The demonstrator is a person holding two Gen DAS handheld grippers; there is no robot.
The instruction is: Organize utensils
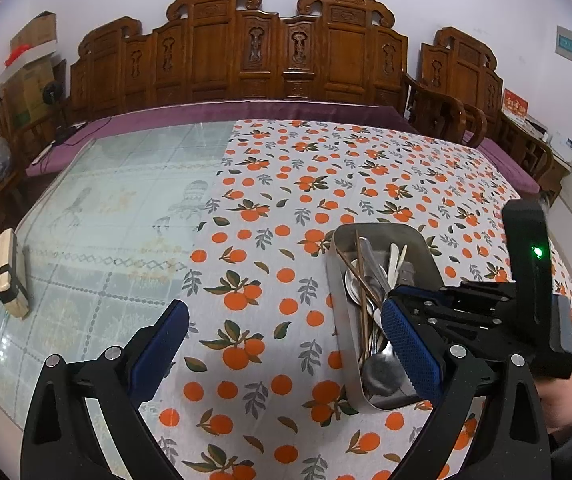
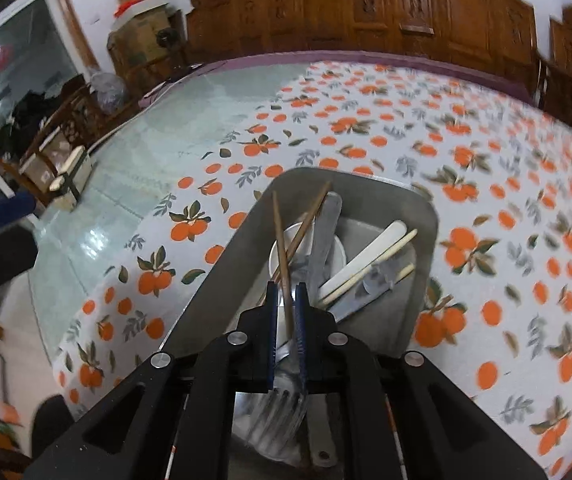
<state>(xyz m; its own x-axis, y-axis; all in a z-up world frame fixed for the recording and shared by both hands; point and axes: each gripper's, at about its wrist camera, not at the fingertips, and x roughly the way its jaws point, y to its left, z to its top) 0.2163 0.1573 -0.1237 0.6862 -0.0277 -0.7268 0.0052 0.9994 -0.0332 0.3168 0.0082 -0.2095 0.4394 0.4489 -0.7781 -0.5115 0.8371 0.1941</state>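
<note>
A steel tray (image 1: 426, 246) holds mixed utensils: brown chopsticks, pale chopsticks (image 2: 370, 260), spoons, a knife and a fork (image 2: 280, 412). My left gripper (image 1: 286, 340) hovers open just left of the tray, with only the orange-print cloth between its blue pads. My right gripper (image 2: 286, 300) reaches into the tray (image 2: 214, 280) from the near end. Its jaws stand almost together on a brown chopstick (image 2: 280, 236) that sticks out ahead of them. A second brown chopstick crosses it. In the left wrist view the right gripper (image 1: 396, 296) dips over the tray's middle.
A wooden block (image 1: 10, 276) with dark bands lies on the glass-covered left part of the table (image 1: 106, 200). A carved wooden bench (image 1: 246, 52) runs behind the far edge. A person's hand (image 1: 566, 400) holds the right gripper at the lower right.
</note>
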